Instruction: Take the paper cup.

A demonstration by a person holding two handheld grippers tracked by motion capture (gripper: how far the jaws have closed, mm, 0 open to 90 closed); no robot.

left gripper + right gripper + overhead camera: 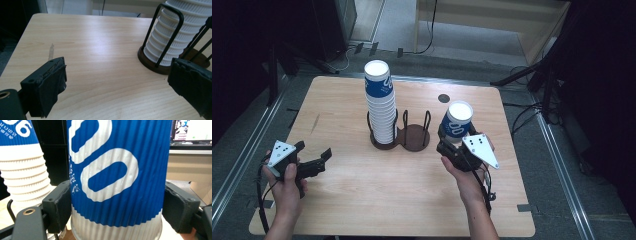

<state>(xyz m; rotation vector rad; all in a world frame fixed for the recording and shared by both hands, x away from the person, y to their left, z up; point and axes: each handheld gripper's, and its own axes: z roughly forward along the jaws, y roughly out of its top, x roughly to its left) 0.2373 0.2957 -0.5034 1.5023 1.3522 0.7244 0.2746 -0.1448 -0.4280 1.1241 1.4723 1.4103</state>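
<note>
— What does the right claw [451, 141] hold?
— A blue-and-white cup [458, 121], clamped just right of the holder [412, 136].
— And the left claw [314, 162]?
— Spread wide, holding nothing, low over the surface [362, 200], well apart from the cup stack [381, 102] in the holder's left ring.

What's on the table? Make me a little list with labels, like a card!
table: light wood
cup stack: tall, blue and white, in holder's left slot
cup holder: dark base, wire loops, right slot empty
right tongs: shut on single cup
single cup: blue and white, upright
left tongs: open, holding nothing
</note>
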